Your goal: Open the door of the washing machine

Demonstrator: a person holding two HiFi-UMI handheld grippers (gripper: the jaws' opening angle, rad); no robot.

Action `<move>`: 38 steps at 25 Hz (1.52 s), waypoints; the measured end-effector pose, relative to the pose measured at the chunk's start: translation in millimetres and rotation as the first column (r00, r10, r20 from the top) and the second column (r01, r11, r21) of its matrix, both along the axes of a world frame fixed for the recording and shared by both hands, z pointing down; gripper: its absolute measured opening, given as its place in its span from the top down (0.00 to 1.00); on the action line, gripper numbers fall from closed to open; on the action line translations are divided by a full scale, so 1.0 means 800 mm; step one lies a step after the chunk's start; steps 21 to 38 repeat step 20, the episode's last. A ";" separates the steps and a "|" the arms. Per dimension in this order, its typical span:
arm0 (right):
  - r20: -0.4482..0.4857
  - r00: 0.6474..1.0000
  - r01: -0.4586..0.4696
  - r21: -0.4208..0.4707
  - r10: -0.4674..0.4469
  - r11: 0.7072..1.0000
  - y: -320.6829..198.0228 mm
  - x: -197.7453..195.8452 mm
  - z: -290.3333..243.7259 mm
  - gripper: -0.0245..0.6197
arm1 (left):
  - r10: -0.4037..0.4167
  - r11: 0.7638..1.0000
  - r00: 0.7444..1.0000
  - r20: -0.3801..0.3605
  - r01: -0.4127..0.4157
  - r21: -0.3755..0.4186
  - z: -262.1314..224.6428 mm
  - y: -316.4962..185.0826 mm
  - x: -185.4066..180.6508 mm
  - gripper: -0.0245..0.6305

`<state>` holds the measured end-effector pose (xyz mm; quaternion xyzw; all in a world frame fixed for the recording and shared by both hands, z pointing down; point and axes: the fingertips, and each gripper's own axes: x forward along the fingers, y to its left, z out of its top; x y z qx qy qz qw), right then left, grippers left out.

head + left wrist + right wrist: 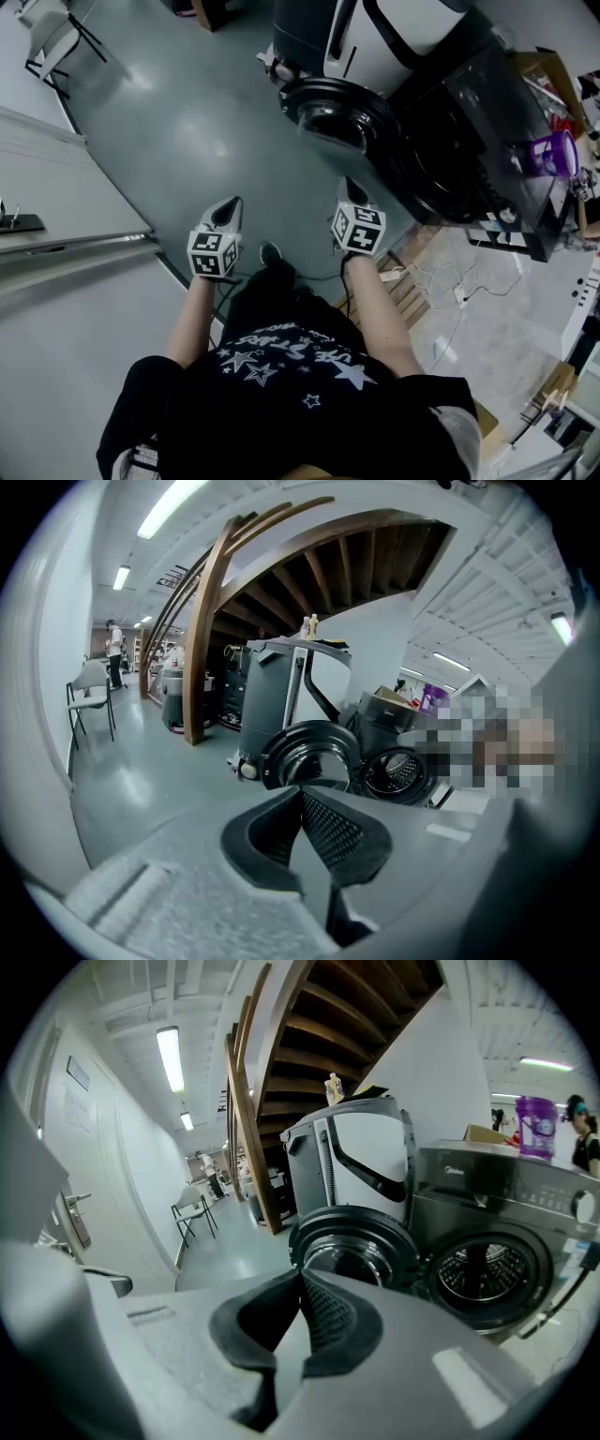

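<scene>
The dark washing machine [487,112] stands at the upper right of the head view. Its round door [337,112] is swung wide open to the left, and the drum opening [441,178] is bare. Both grippers are held close in front of the person, a short way from the door and touching nothing. My left gripper [232,202] is shut and empty. My right gripper [349,186], the nearer one to the door, is shut and empty too. The left gripper view shows the closed tips [301,789] below the door [311,754]; the right gripper view shows the same [302,1272] with door [354,1246] and drum [487,1274].
A tall grey-and-white machine [375,37] stands behind the open door. A purple jug [553,155] sits on the washer's top. Cables and a wooden pallet [412,291] lie right of the person. A white wall [56,187] runs along the left; a chair [52,37] stands farther off.
</scene>
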<state>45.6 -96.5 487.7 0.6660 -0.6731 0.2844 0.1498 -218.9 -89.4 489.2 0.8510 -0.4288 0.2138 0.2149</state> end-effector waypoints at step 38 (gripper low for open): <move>0.023 0.996 -0.082 0.071 0.081 0.994 0.228 0.130 -0.041 0.96 | 0.125 0.988 0.992 -0.020 -0.123 0.096 -0.055 0.161 0.129 0.95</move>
